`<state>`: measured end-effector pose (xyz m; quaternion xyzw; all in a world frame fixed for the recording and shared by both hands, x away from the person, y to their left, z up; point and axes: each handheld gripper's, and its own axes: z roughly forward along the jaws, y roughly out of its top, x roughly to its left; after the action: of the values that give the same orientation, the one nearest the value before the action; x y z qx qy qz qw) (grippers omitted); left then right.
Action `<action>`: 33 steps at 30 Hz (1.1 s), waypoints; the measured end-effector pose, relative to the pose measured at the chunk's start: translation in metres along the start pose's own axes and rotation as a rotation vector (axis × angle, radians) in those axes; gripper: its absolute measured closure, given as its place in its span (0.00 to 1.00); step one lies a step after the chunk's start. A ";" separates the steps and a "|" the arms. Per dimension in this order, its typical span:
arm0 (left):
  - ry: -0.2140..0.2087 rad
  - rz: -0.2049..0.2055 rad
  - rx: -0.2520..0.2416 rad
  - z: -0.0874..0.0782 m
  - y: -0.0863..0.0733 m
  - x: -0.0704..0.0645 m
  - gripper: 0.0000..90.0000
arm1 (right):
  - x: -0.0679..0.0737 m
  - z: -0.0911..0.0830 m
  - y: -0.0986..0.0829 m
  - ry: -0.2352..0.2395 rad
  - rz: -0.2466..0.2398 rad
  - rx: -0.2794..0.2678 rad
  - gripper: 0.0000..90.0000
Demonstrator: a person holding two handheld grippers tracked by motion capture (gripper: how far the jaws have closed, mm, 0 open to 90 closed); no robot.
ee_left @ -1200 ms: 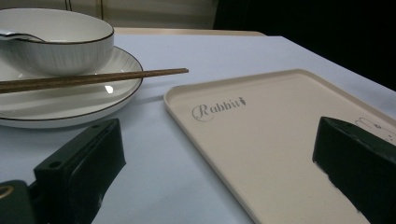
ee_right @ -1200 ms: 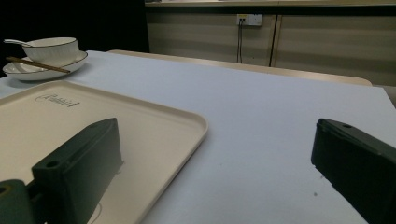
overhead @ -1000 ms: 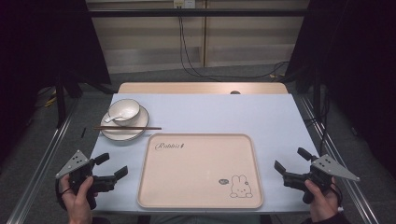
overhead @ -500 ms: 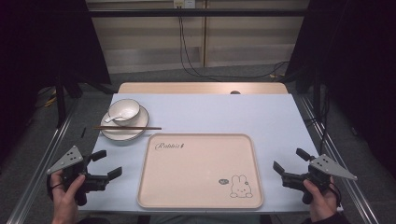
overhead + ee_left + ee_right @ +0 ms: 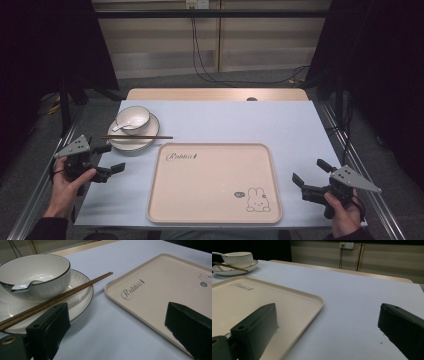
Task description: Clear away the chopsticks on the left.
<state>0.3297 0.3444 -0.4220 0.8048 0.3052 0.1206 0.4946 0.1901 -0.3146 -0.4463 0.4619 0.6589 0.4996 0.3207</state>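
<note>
Standing on the table's left edge: plate [image 5: 132, 141] bearing bowl [image 5: 133, 120] with spoon [image 5: 122, 126], chopsticks [image 5: 136, 137] laid across the plate rim. Beige tray [image 5: 214, 215] near the front edge, centre. Left gripper [image 5: 111, 159], jaws wide, empty, just beside the plate. Right gripper [image 5: 309, 176], jaws wide, empty, at the front right corner.

You're in a lab-style recording room, not a home, dark curtains [image 5: 55, 45] flanking you, black cables [image 5: 200, 55] dangling from a white wall socket [image 5: 196, 4], bare grey floor [image 5: 220, 80], metal frame rails [image 5: 350, 150] edging your pale blue-topped table [image 5: 225, 120].
</note>
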 end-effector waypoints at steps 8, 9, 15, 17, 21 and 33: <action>-0.009 0.013 0.043 0.011 0.006 0.029 0.04 | 0.000 0.000 0.000 0.001 -0.004 -0.001 0.02; 0.002 0.016 0.066 0.014 0.006 0.031 0.04 | 0.000 0.000 0.000 0.000 -0.007 -0.001 0.02; 0.022 0.043 0.068 0.026 0.003 0.045 0.08 | 0.000 0.000 0.000 -0.001 -0.010 -0.002 0.03; 0.025 0.052 0.081 0.030 0.006 0.049 0.12 | 0.000 0.000 0.000 -0.002 -0.008 -0.003 0.03; 0.030 0.056 0.124 0.038 0.008 0.058 0.13 | 0.000 0.000 0.000 0.000 -0.010 -0.005 0.03; 0.046 0.108 0.185 0.055 0.009 0.070 0.39 | 0.001 0.000 0.000 0.006 -0.017 -0.001 0.03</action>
<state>0.4157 0.3442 -0.4484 0.8592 0.2825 0.1370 0.4039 0.1899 -0.3132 -0.4462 0.4547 0.6636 0.4984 0.3233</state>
